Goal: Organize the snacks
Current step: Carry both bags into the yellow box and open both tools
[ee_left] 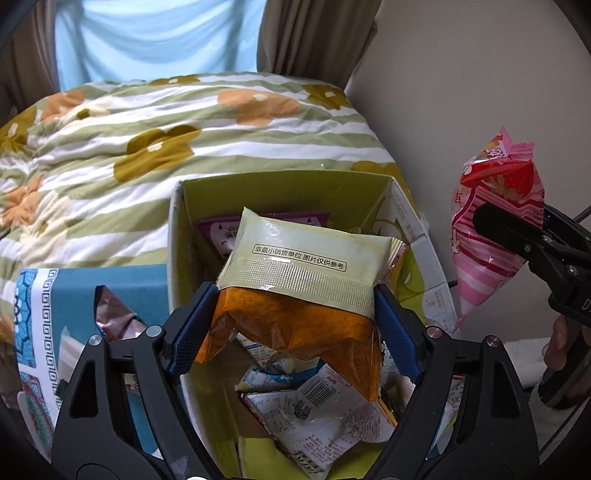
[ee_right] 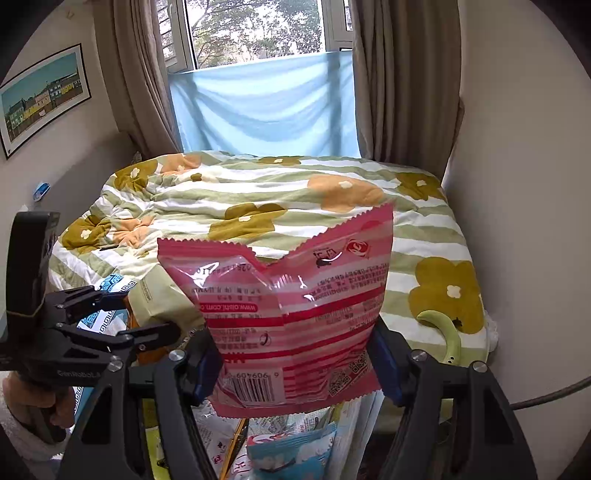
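My left gripper [ee_left: 293,321] is shut on a cream and orange snack packet [ee_left: 295,288] and holds it over an open green cardboard box [ee_left: 192,206] that holds several snack packets [ee_left: 317,410]. My right gripper [ee_right: 295,354] is shut on a pink striped snack bag [ee_right: 295,317] and holds it up. In the left wrist view that pink bag [ee_left: 495,229] hangs to the right of the box, clamped in the right gripper [ee_left: 491,225]. In the right wrist view the left gripper [ee_right: 122,317] is at the left with the cream packet [ee_right: 159,299].
A blue patterned box [ee_left: 44,317] with packets in it stands left of the green box. A bed with a flowered quilt [ee_right: 280,206] fills the background. A wall [ee_left: 461,92] is on the right, curtains and a window [ee_right: 258,33] behind. More packets [ee_right: 288,450] lie below the right gripper.
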{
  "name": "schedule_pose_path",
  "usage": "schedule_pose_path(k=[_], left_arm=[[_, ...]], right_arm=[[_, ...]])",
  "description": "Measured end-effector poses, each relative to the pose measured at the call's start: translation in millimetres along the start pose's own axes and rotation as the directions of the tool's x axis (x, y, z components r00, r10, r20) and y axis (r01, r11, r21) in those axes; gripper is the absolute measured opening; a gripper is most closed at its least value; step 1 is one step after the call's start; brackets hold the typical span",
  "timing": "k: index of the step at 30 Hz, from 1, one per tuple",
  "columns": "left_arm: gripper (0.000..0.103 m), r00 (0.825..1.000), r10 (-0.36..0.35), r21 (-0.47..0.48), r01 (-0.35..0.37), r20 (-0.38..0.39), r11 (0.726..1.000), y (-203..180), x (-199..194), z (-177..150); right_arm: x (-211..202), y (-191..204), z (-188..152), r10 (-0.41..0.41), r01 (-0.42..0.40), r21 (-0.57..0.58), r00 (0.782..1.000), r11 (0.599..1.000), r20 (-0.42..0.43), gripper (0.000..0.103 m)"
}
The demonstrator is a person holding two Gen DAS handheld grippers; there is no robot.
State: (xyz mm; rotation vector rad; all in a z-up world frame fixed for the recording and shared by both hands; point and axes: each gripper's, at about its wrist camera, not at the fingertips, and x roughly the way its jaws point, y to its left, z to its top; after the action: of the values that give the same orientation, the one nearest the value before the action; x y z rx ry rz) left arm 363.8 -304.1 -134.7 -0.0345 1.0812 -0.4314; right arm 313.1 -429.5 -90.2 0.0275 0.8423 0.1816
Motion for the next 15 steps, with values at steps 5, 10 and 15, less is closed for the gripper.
schedule_pose_path(k=[5, 10, 15], left_arm=[[0.088, 0.998, 0.044, -0.029, -0.045, -0.036, 0.999, 6.0, 15.5, -6.3], [0.088, 0.996, 0.089, -0.04, -0.09, -0.024, 0.995, 16.6, -1.1, -22.3], [0.088, 0.993, 0.115, -0.022, -0.115, -0.011, 0.993, 26.1, -22.3, -37.6]], right_arm=[[20.7, -9.1, 1.0, 0.064, -0.064, -0.013, 0.997, 0.998, -0.044, 0.065], [37.2, -8.8, 1.4, 0.111, -0.114, -0.031, 0.99, 0.993, -0.088, 0.065], [46.9, -6.1, 7.7, 0.117, -0.125, -0.06, 0.986, 0.99, -0.12, 0.066]])
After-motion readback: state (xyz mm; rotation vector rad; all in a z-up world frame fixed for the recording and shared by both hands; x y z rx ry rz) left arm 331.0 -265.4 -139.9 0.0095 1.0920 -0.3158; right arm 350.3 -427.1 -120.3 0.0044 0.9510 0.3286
